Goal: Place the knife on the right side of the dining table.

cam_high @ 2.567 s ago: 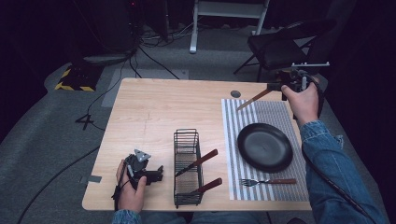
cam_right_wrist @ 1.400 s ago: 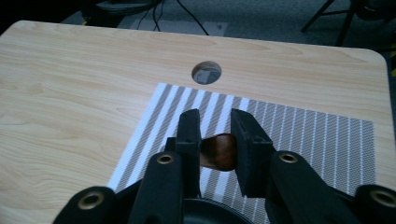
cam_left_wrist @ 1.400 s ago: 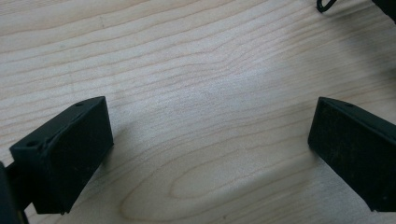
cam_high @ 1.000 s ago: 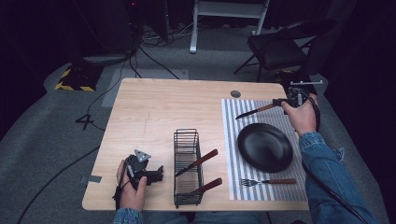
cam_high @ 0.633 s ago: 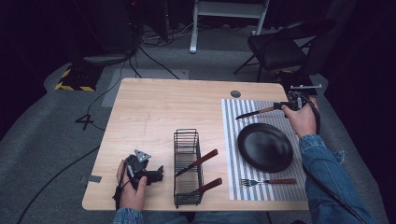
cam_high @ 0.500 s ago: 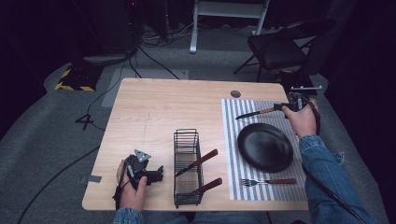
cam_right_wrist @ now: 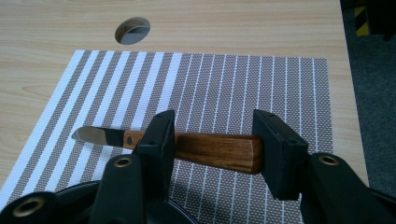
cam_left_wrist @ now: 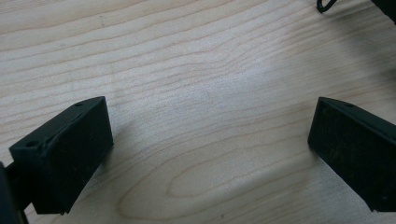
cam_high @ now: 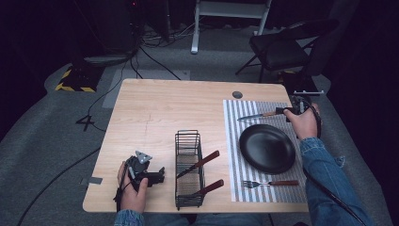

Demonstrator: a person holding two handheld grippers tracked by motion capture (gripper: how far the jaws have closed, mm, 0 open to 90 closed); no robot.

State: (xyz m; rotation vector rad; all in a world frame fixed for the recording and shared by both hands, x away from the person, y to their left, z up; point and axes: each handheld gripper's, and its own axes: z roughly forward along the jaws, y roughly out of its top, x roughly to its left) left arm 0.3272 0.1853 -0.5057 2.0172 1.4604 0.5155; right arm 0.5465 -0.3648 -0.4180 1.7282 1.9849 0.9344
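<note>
R gripper [cam_right_wrist: 212,144] jaws span the knife [cam_right_wrist: 205,148] handle lengthwise, blade sticking out past one finger over striped mat [cam_right_wrist: 261,84]. L gripper [cam_left_wrist: 210,154] jaws wide, bare table [cam_left_wrist: 201,70] between.

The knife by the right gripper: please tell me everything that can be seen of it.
The knife has a short rounded metal blade and a brown handle that looks like wood. It lies flat on the striped mat, just beyond the black plate, blade toward the table's middle. The handle sits lengthwise between the jaws of the right gripper, which stand apart at its neck and its butt end. Whether they press on it I cannot tell.
</note>
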